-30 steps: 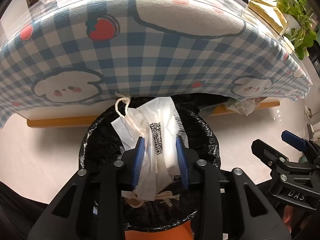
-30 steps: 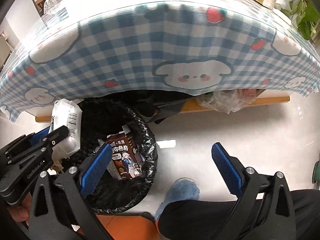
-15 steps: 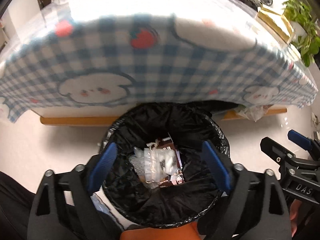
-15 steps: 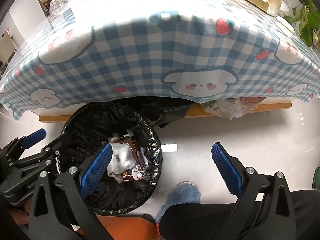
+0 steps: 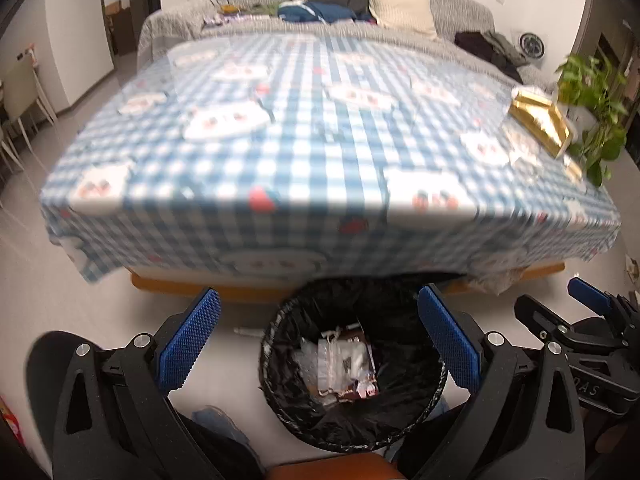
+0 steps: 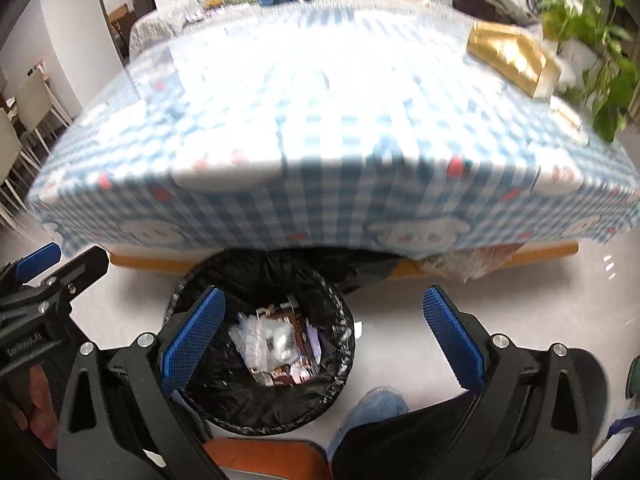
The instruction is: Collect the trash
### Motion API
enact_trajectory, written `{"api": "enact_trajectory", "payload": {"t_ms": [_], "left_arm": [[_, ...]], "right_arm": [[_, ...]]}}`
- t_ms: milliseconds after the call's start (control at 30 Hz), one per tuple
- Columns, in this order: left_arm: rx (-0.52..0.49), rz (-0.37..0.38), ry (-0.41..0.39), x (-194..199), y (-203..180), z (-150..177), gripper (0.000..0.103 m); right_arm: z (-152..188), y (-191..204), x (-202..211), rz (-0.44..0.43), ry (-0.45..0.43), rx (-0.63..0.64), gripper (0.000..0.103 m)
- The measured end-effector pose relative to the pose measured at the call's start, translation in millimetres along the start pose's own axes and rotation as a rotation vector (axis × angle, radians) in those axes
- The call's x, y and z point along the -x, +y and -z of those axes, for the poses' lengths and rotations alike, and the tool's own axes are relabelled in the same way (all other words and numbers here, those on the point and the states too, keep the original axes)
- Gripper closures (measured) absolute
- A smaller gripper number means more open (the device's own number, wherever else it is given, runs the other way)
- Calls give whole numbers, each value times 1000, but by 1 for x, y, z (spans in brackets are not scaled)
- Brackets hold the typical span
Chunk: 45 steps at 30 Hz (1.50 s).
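Our left gripper (image 5: 318, 344) hangs w/ jaws spread wide, nothing between the blue pads (image 5: 188, 338). Same for our right gripper (image 6: 326, 338): spread wide, nothing held. In the left wrist view the right gripper shows at the right edge; in the right wrist view the left one shows at the left edge.

Both sit above a round bin (image 5: 276, 392) lined w/ a black bag, on the floor just in front of the table edge. The trash (image 5: 342, 362) lies inside the bin at the bottom: crumpled clear/white plastic w/ a bit of string, plus brown printed packaging under and beside it. Right wrist view shows the same pile (image 6: 276, 344) past the left pad of our right gripper.

Beyond the bin, a low table w/ a blue-white check cloth (image 5: 312, 152), cartoon faces & strawberries on it; blurred in both views. A gold packet (image 6: 508, 56) lies at the far right of the tabletop, a green plant (image 5: 592, 108) just beside that corner. Grey sofa (image 5: 400, 12) w/ clothes & a dark backpack behind the table. Orange surface at the bottom edge, near the bin.
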<state>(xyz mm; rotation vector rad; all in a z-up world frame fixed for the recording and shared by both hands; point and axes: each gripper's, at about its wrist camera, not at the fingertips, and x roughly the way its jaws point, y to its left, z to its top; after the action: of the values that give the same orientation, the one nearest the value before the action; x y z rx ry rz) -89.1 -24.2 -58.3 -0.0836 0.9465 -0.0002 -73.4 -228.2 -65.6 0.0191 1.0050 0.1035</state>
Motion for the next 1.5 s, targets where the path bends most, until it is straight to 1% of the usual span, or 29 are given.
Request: {"api": "enact_trajectory", "payload": {"t_ms": [133, 200, 300, 500, 800, 900, 1500], "left_arm": [[10, -11, -63, 33, 11, -16, 6], [5, -15, -81, 47, 15, -21, 6], [1, -17, -102, 66, 20, -21, 6], [-6, -30, -107, 86, 25, -9, 6], [-13, -39, -107, 89, 31, 1, 6], [-14, -40, -100, 86, 32, 1, 6], [-27, -43, -96, 84, 32, 5, 6]], "right_arm": [[-13, 10, 31, -1, -63, 10, 7], [-16, 15, 47, -5, -89, 12, 7], [-18, 21, 67, -9, -120, 19, 7], [-11, 29, 93, -9, -165, 29, 7], [-1, 31, 93, -6, -160, 22, 7], [2, 33, 93, 10, -162, 22, 7], [4, 34, 94, 14, -162, 20, 7]]}}
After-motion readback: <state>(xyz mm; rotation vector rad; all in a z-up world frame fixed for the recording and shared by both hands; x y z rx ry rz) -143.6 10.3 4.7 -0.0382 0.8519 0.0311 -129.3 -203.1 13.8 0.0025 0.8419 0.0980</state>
